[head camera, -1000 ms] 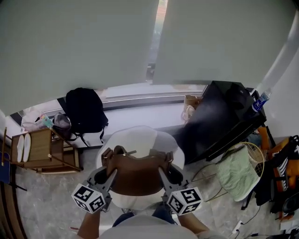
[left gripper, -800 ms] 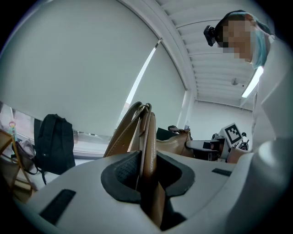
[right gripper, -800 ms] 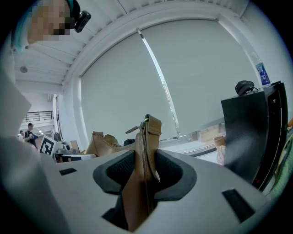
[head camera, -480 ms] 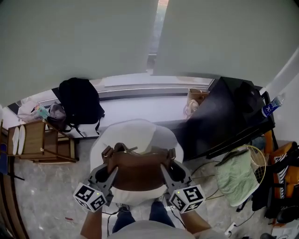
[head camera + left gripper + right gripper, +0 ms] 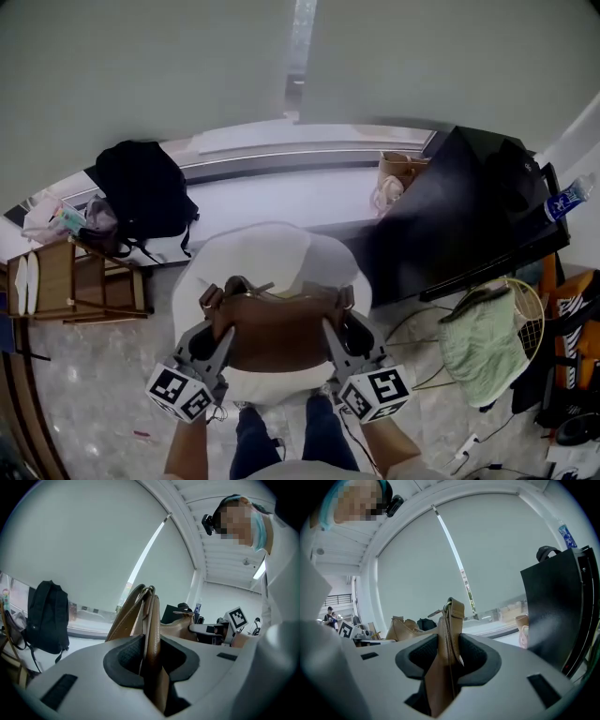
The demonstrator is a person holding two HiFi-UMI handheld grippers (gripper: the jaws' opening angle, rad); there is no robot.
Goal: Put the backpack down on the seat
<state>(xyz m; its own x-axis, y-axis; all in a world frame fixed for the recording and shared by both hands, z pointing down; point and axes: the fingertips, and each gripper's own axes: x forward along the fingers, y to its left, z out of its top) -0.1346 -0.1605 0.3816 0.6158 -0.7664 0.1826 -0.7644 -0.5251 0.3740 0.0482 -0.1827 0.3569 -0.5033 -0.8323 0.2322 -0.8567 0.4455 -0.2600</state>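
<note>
While we hold the brown backpack (image 5: 277,333) between our two claws, it sits above the round white seat (image 5: 267,255). From the head view we cannot tell whether its bottom touches the seat. The backpack covers the near part of the seat, and the far part shows behind it.

The left claw (image 5: 214,330) is clenched on a brown strap (image 5: 151,620) at the left side of the backpack. In the left gripper view this strap stands upright between the two dark pads (image 5: 123,660), and both pads press on it. The right claw (image 5: 336,326) is clenched in the same way on the other strap (image 5: 447,634) at the right side. In the right gripper view that strap also stands upright between the pads, with a metal ring at its top end. The two claws are at about the same height, one on each side of the backpack.

Behind the seat there is a white window ledge (image 5: 281,202). A black bag (image 5: 141,192) leans there, well apart from the seat. A wooden rack (image 5: 75,286) stands on the floor (image 5: 94,375) at the left. At the right a large black panel (image 5: 441,234) stands near the seat, and a green cloth (image 5: 478,342) lies beside it.
</note>
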